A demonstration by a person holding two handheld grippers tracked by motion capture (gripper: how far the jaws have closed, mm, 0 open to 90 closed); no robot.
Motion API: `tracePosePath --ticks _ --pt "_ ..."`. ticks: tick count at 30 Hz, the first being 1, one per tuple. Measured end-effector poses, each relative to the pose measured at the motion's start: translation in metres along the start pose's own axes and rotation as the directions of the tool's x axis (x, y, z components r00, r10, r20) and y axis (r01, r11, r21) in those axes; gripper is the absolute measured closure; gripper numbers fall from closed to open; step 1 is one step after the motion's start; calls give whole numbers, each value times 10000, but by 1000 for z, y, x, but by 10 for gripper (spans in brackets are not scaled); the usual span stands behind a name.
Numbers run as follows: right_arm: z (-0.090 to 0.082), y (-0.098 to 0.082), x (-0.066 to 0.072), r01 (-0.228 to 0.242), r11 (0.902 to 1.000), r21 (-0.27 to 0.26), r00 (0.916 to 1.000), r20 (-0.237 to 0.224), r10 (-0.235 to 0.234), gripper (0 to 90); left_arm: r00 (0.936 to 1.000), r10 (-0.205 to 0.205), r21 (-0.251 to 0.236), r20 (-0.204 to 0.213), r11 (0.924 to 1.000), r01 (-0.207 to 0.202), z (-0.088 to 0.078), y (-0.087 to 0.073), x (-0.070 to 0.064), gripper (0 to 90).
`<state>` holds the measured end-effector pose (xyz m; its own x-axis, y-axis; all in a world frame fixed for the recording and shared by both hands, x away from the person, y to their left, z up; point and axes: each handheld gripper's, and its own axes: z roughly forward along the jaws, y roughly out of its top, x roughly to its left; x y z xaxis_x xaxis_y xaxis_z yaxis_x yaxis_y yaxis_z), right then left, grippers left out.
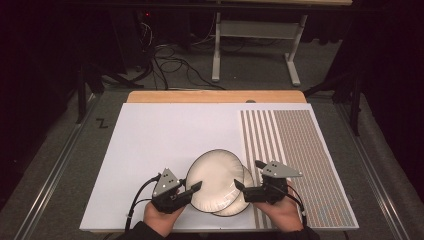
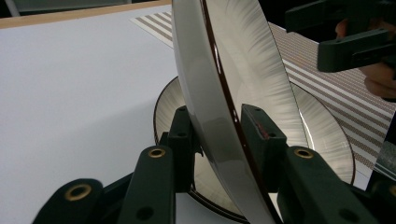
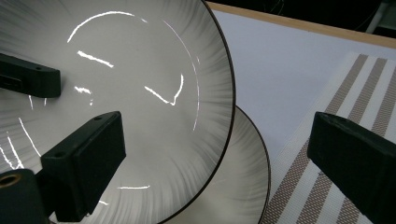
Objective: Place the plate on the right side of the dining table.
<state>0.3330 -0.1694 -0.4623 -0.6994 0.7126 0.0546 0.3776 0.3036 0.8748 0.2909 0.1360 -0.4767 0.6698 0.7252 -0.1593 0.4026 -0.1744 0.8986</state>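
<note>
My left tool [image 1: 194, 188] is clamped on the top plate's [image 1: 215, 177] rim, tilting it up off the lower plate [image 1: 239, 204] to separate them. My right tool [image 1: 248, 176] stands apart beside the plates, jaws wide, gripping nothing, ready to help.

White board [image 1: 165, 130], striped mat [image 1: 300, 150], cables [image 1: 172, 62] on floor.

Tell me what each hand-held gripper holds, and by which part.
Left hand-held gripper clamps the upper white, dark-rimmed ceramic plate by its near rim. Right hand-held gripper is open, holding nothing.
</note>
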Motion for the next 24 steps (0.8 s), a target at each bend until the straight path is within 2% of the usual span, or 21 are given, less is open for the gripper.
tracePosePath --ticks 5,7,9,16,24 --pt "11 -7 0 -66 9997 233 9997 -234 71 75 9999 148 -39 -41 9999 -148 1 1 -2 680" --pt "14 -9 0 -247 9993 289 9991 -346 257 83 9997 219 -34 -46 9998 -219 1 2 -2 683" --pt "15 -10 2 -182 9994 304 9991 -381 193 89 9997 234 -65 -35 9997 -234 1 2 -3 686" --pt "27 -15 8 -418 9976 555 9943 -954 469 112 9995 315 -94 -15 9995 -316 1 3 -4 691" --pt "32 -16 9 -678 9953 692 9937 -848 736 187 9995 317 -125 10 9994 -317 1 3 -3 692"
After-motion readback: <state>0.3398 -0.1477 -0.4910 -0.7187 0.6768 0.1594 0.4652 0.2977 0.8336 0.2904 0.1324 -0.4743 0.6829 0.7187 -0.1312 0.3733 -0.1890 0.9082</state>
